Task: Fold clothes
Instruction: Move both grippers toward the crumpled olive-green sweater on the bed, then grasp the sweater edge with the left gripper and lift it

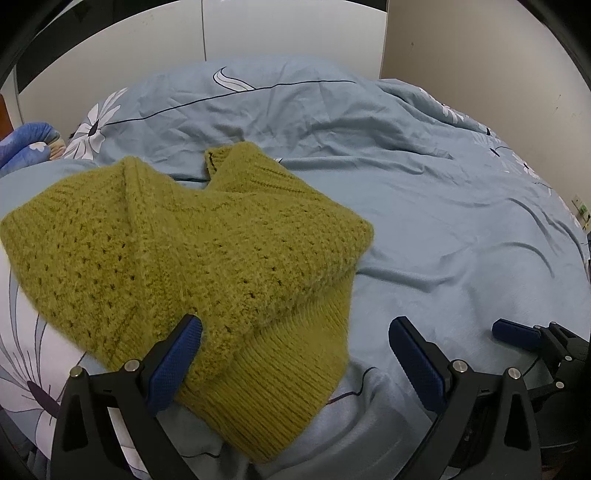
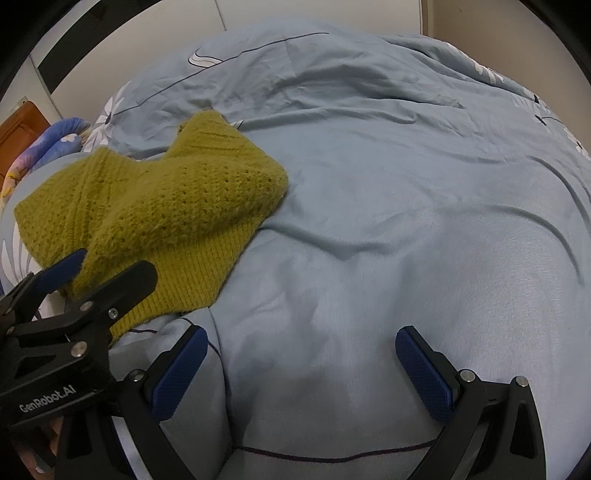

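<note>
An olive-green knitted sweater [image 1: 192,251] lies partly folded on the blue bed cover, its ribbed hem nearest me. It also shows in the right wrist view [image 2: 166,210] at the left. My left gripper [image 1: 295,328] is open and empty; its left finger sits over the sweater's near edge and its right finger over bare cover. My right gripper [image 2: 301,339] is open and empty over bare cover to the right of the sweater. The right gripper's finger [image 1: 517,330] shows at the lower right of the left wrist view; the left gripper [image 2: 99,269] shows at the lower left of the right wrist view.
The blue floral bed cover [image 1: 424,206] fills both views, bunched into a wrinkled ridge at the back. A blue and purple bundle of fabric [image 1: 26,142] lies at the far left. White walls [image 1: 277,26] stand behind the bed. A brown panel [image 2: 18,129] stands far left.
</note>
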Demonstrator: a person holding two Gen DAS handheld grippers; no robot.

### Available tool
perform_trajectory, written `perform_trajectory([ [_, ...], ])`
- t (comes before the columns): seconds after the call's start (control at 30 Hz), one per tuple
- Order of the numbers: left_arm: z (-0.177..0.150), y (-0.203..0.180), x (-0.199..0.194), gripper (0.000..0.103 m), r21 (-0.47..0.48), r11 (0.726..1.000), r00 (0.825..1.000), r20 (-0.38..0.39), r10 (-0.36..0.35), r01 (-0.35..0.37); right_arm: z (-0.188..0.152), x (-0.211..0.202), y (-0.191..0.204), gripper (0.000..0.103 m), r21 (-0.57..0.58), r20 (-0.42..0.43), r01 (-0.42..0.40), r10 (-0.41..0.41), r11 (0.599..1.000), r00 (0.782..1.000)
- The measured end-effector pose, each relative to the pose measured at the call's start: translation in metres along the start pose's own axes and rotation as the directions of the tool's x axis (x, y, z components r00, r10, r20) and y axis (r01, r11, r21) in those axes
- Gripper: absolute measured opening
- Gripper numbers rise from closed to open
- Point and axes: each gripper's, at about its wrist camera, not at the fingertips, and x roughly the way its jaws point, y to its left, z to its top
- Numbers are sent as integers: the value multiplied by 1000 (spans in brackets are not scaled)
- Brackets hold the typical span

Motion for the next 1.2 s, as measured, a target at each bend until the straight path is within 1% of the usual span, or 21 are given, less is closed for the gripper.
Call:
perform_trajectory([
  [0.37,-1,-1,-3,101,-1,1000,1000,-19,12,-12,-1,-3,-1,103,2,-4,-18,18,1000,1000],
  [0.57,1,-2,-9,101,2,1000,998,-59,26,-26,-3,-8,1,103,9,-9,-54,54,998,998],
  [0.63,2,-2,-22,101,-2,1000,999,-30,20,-21,-2,-10,-3,103,31,1,-80,80,996,997],
  [0.73,9,0,-34,101,24,995,995,27,96,-97,-2,-12,-8,103,58,27,-118,117,991,993],
  [0.77,13,3,-36,101,20,992,992,41,122,-123,-2,-13,-7,103,62,30,-129,127,990,991],
  [0.8,16,11,-36,101,-9,991,990,48,132,-132,-1,-13,-7,103,63,25,-127,125,990,992],
  [0.87,24,35,-33,101,-116,988,995,19,102,-99,-1,-13,-6,103,61,10,-115,114,992,993],
  [0.9,27,47,-31,101,-172,982,997,4,83,-81,-1,-13,-7,103,58,3,-104,104,993,995],
  [0.97,32,64,-19,101,-242,970,998,-50,24,-36,-1,-13,-7,103,56,7,-102,102,993,995],
  [1.0,35,69,-15,99,-257,966,998,-60,-3,-12,-2,-13,-8,103,52,12,-100,99,994,995],
  [1.03,36,70,-14,97,-256,967,998,-58,-12,-3,-2,-13,-8,103,47,26,-100,99,994,995],
  [1.07,38,67,-15,95,-242,970,999,-49,-19,6,-2,-13,-9,103,43,36,-101,99,994,994],
  [1.13,40,59,-10,95,-210,977,997,-55,-53,40,-3,-13,-9,103,38,52,-101,99,994,994],
  [1.17,41,56,-2,95,-204,978,994,-83,-69,50,-3,-13,-10,103,37,54,-101,99,994,994],
  [1.2,40,54,7,95,-203,979,992,-113,-57,33,-3,-12,-10,103,37,53,-101,99,994,994],
])
